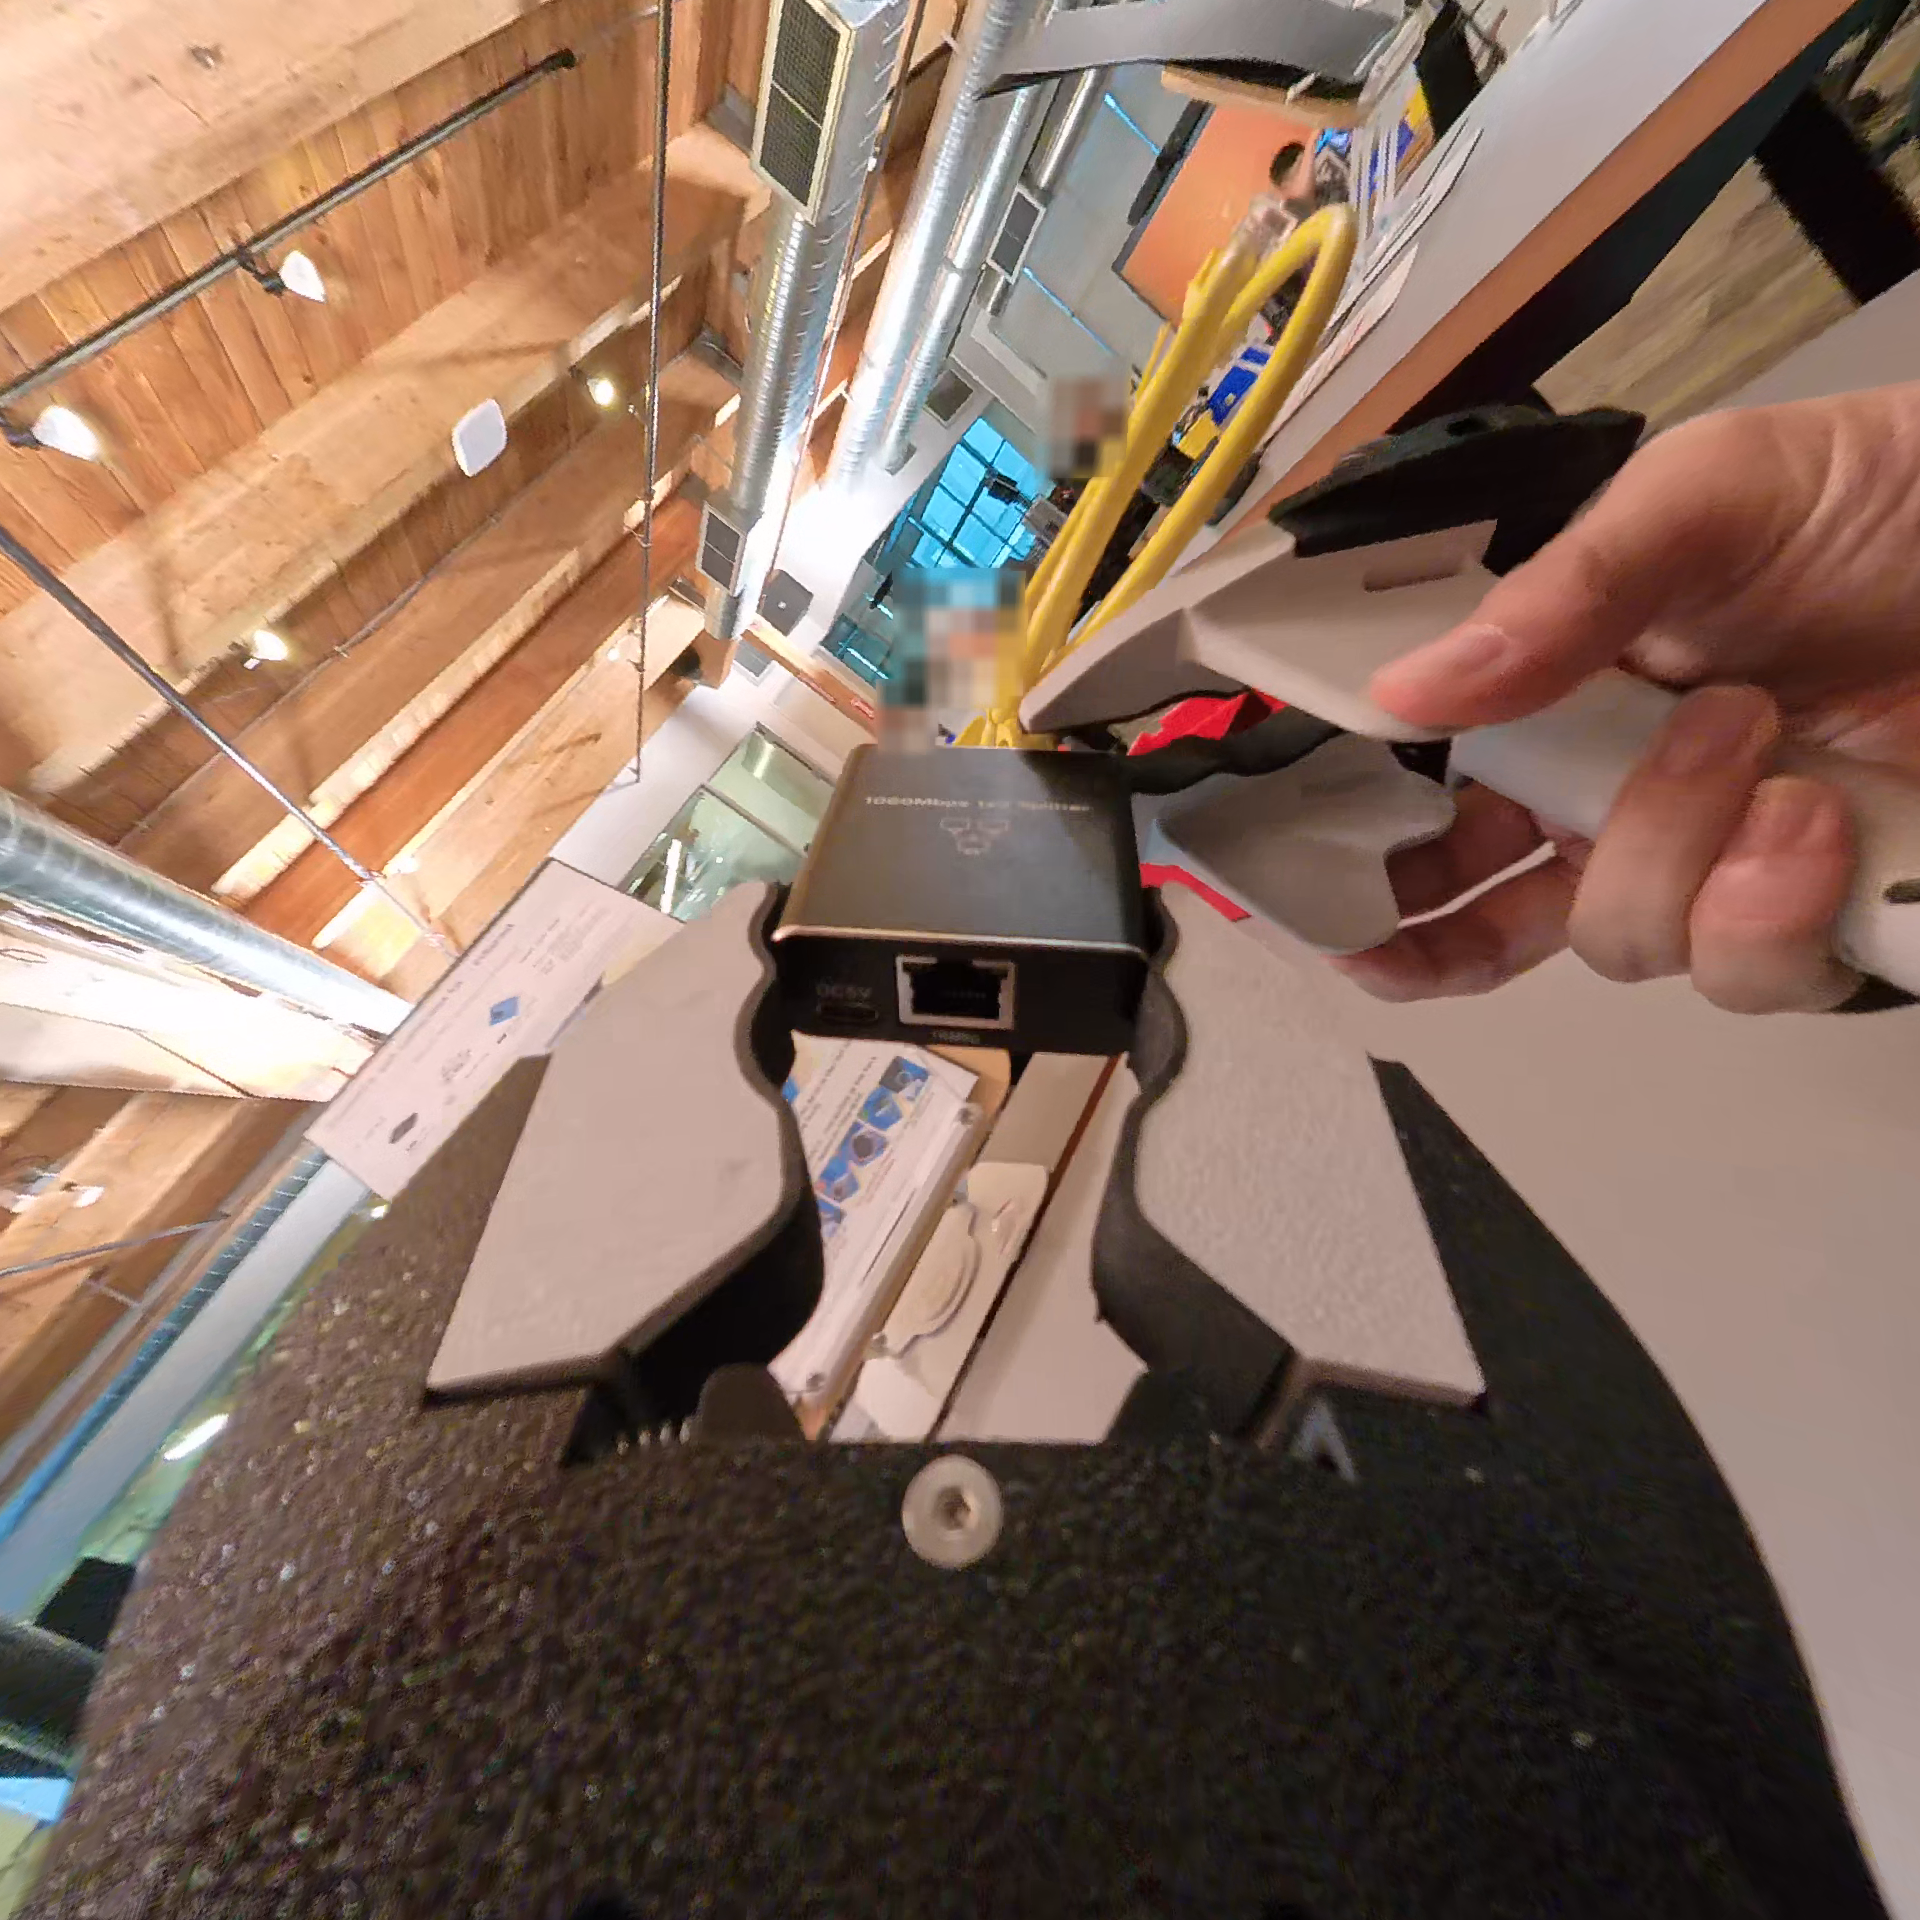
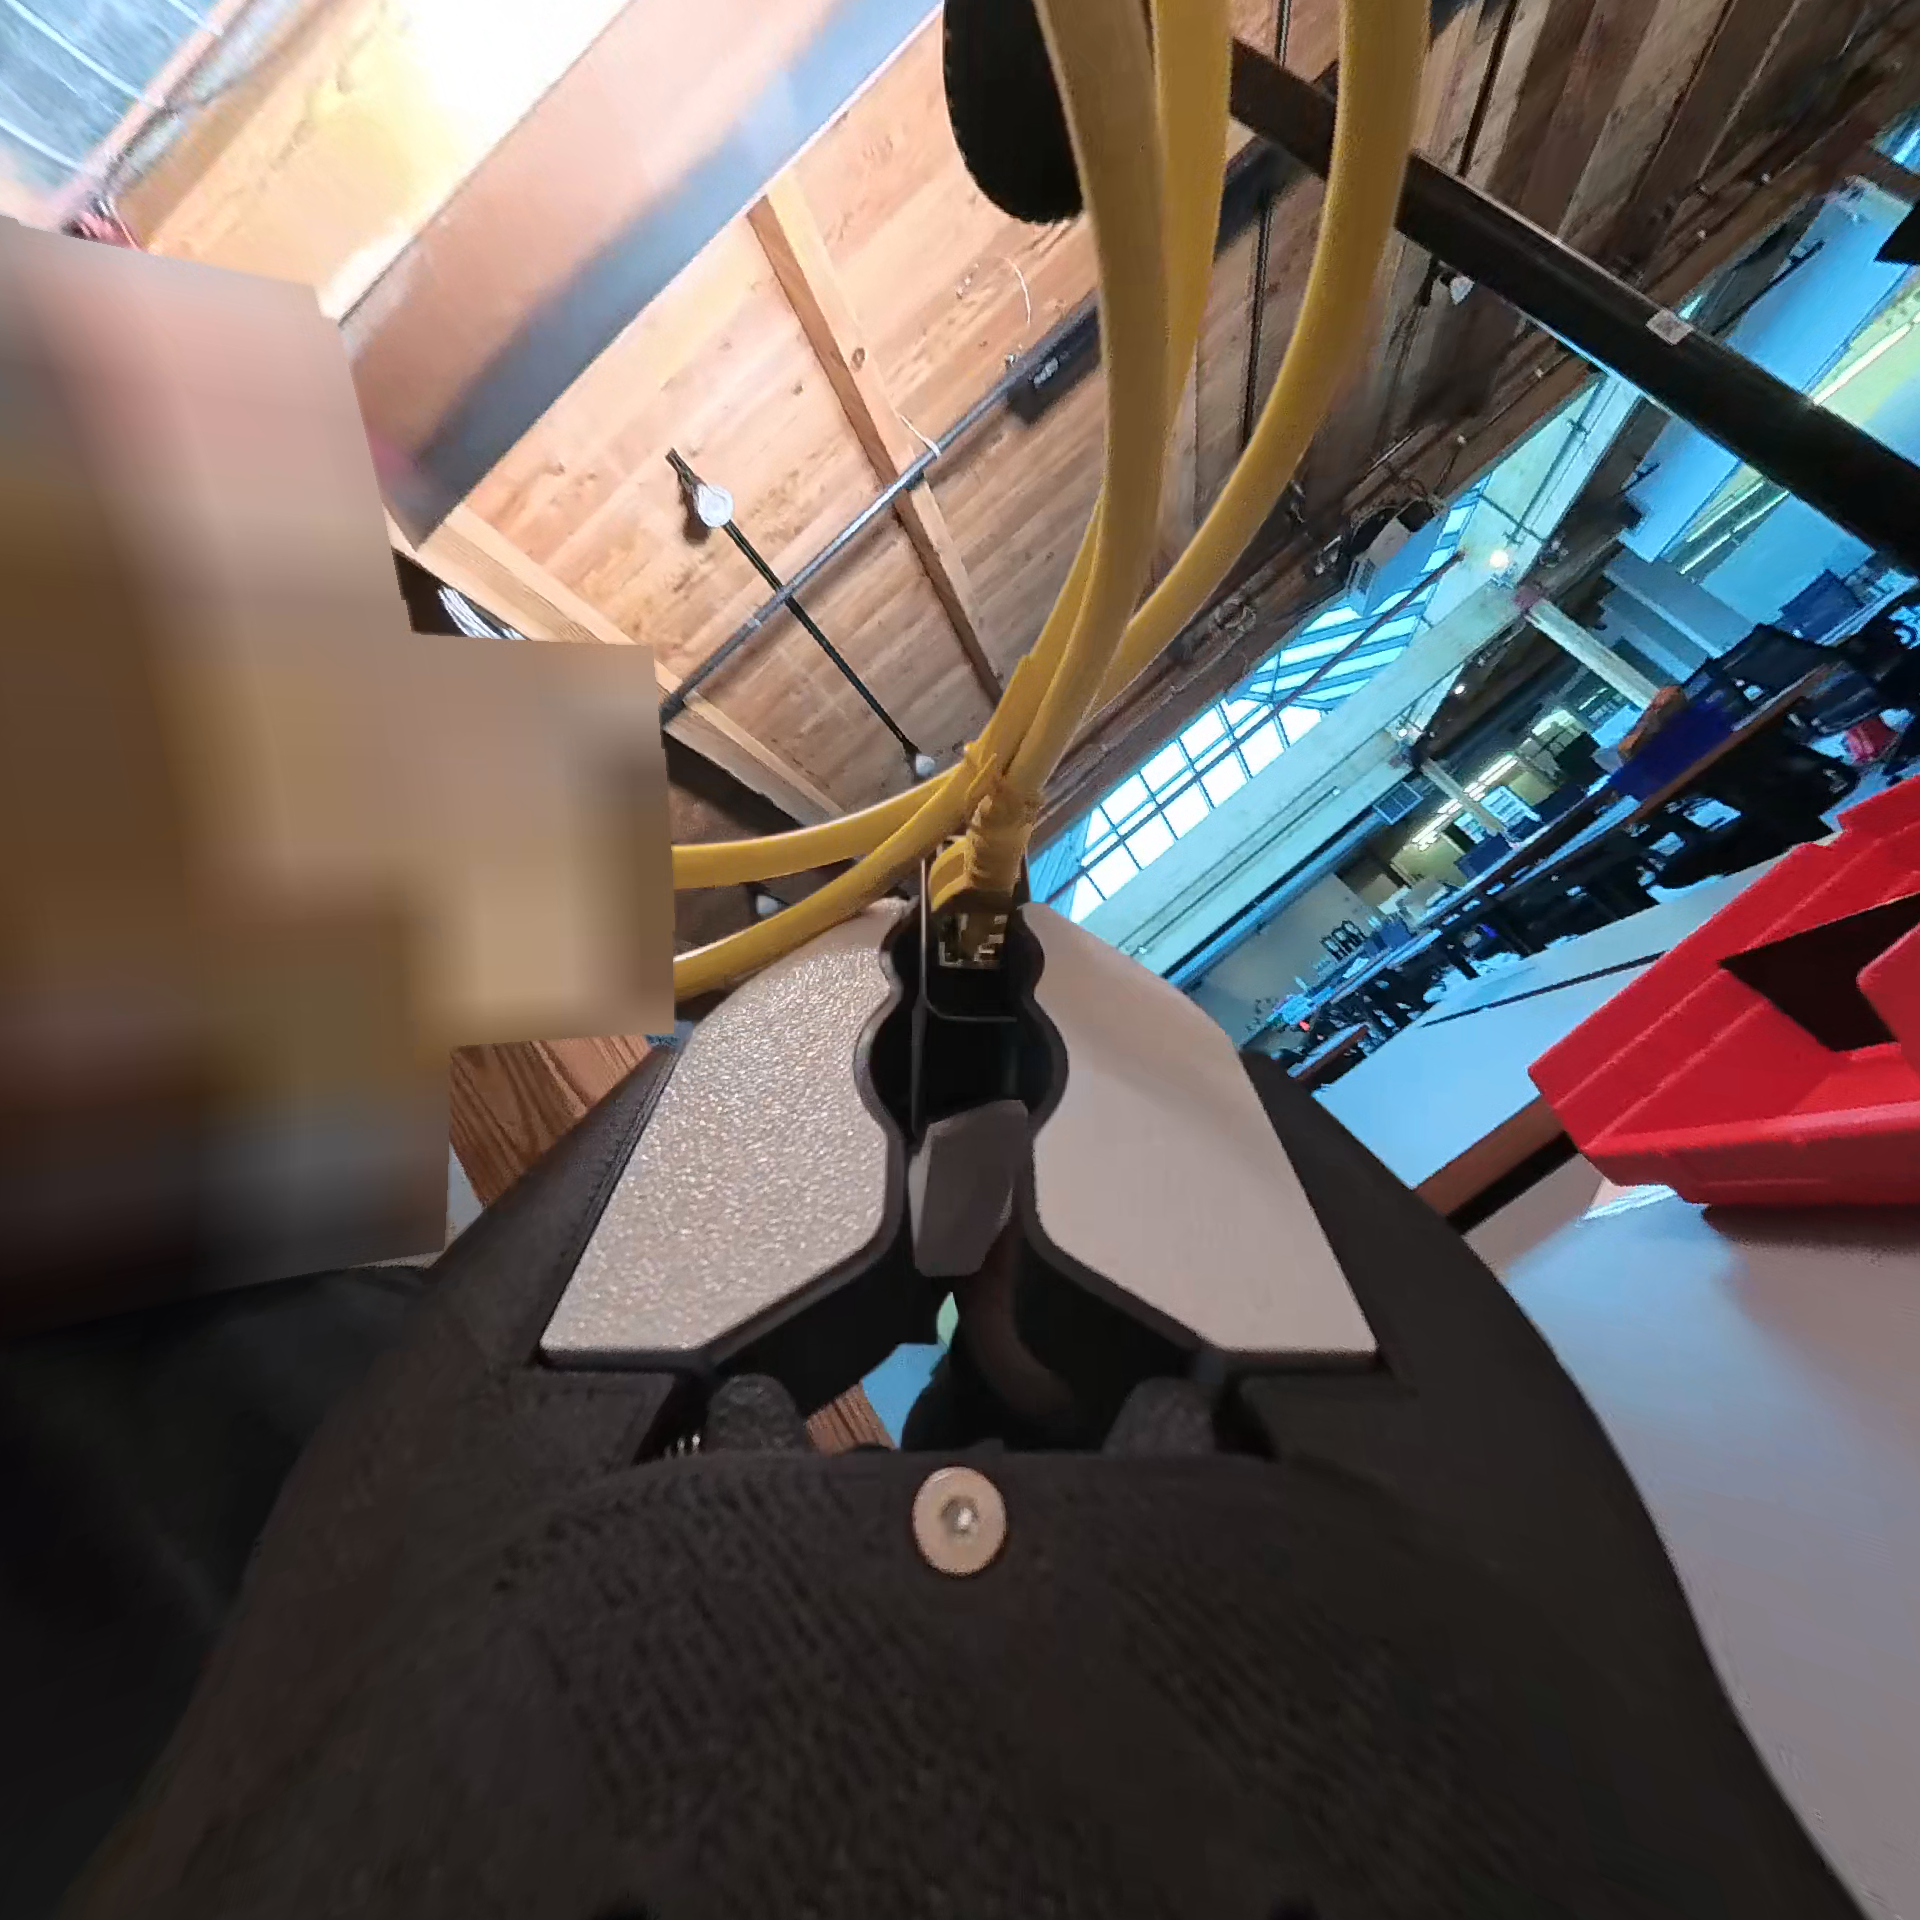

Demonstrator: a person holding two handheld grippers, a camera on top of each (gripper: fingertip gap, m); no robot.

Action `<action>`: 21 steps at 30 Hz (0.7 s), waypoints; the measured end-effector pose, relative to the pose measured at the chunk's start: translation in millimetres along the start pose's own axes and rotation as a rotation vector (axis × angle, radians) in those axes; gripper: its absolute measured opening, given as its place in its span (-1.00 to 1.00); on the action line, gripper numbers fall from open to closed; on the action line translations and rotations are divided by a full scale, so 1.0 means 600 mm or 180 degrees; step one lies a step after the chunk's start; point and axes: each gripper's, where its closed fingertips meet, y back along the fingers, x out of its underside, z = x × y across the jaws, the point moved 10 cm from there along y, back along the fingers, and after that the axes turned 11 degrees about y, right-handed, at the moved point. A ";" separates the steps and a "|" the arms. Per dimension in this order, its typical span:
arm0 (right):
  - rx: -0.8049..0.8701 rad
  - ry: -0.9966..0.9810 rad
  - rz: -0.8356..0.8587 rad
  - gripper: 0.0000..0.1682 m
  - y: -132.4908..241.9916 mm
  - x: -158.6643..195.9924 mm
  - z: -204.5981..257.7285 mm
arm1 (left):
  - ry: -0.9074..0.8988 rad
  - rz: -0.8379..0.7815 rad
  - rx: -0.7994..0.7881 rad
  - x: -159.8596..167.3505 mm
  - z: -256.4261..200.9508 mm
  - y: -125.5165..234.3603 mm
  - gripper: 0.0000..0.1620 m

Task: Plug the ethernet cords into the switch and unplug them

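Note:
My left gripper (image 1: 961, 940) is shut on the black switch (image 1: 977, 862) and holds it in the air by its two sides. An empty port (image 1: 956, 989) on the switch faces the camera. My right gripper (image 1: 1101, 769), held by a hand (image 1: 1704, 727), reaches the switch's far end from the right. In the right wrist view, my right gripper (image 2: 968, 930) has its fingers closed in around the yellow ethernet plug (image 2: 982, 883) at the far end of the switch (image 2: 966, 1029), seen edge-on. Yellow cords (image 2: 1122, 520) loop upward from it; they also show in the left wrist view (image 1: 1226, 395).
A red bin (image 2: 1714, 1049) stands on the white table (image 2: 1714, 1455) to the right. Papers (image 1: 488, 1029) and a white card (image 1: 894, 1164) lie below the switch. Another table (image 1: 1621, 208) is beyond, with people far off in the room. My two grippers' fingertips are within a few centimetres of each other.

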 end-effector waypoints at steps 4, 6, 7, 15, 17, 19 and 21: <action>-0.0059 -0.0088 -0.0063 -0.82 0.001 0.003 -0.001 | -0.0284 0.0021 -0.0066 -0.005 -0.005 0.002 -0.22; -0.0097 -0.0088 -0.0065 -0.80 -0.001 0.003 0.000 | -0.0395 0.0028 -0.0090 -0.008 -0.007 0.003 -0.22; -0.0099 -0.0071 -0.0057 -0.79 -0.002 0.002 0.001 | -0.0441 0.0025 -0.0102 -0.009 -0.007 0.003 -0.22; -0.0115 -0.0031 -0.0023 -0.68 -0.003 -0.002 0.006 | -0.0579 0.0025 -0.0116 -0.012 -0.012 0.002 -0.22; -0.0153 -0.0083 -0.0047 -0.73 -0.002 -0.001 0.004 | -0.0602 0.0008 -0.0108 -0.013 -0.014 0.002 -0.22; -0.0168 -0.0157 -0.0122 -0.76 -0.002 0.001 0.001 | -0.0594 0.0008 -0.0101 -0.013 -0.015 0.000 -0.22; -0.0183 -0.0177 -0.0181 -0.81 -0.001 0.003 -0.002 | -0.0537 0.0010 -0.0074 -0.013 -0.016 -0.001 -0.22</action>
